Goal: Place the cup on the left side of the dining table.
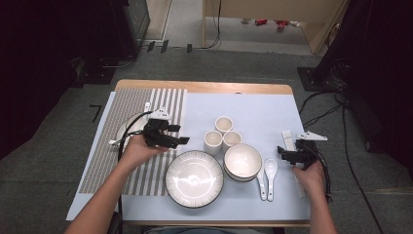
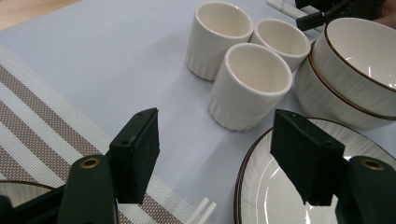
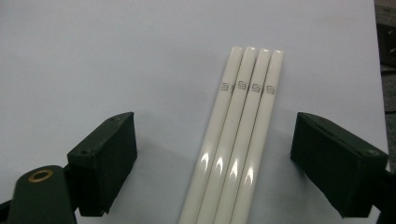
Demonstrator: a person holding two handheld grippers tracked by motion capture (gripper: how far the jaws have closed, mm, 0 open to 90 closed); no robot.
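Note:
My left gripper [image 1: 179, 135] hovers over the right edge of the striped placemat [image 1: 104, 151], jaws open and empty, pointing at three white cups [image 2: 250, 84]. The cups [image 1: 223, 132] stand in a tight cluster mid-table. Beside them sit stacked brown-rimmed bowls [image 1: 242, 162] and a wide ribbed plate [image 1: 194, 178]. My right gripper [image 1: 293, 153] is at the right side of the pale blue mat, open. In the right gripper view, several white chopsticks [image 3: 243, 130] lie side by side between its pads [image 3: 109, 158], which stand clear of them on both sides.
Two white spoons [image 1: 268, 175] lie right of the bowls. A small plate [image 1: 127, 129] sits on the placemat under my left hand. Cables trail from both grippers. The table's right edge is close to the chopsticks [image 1: 288, 139]. Dark stands and floor cables surround the table.

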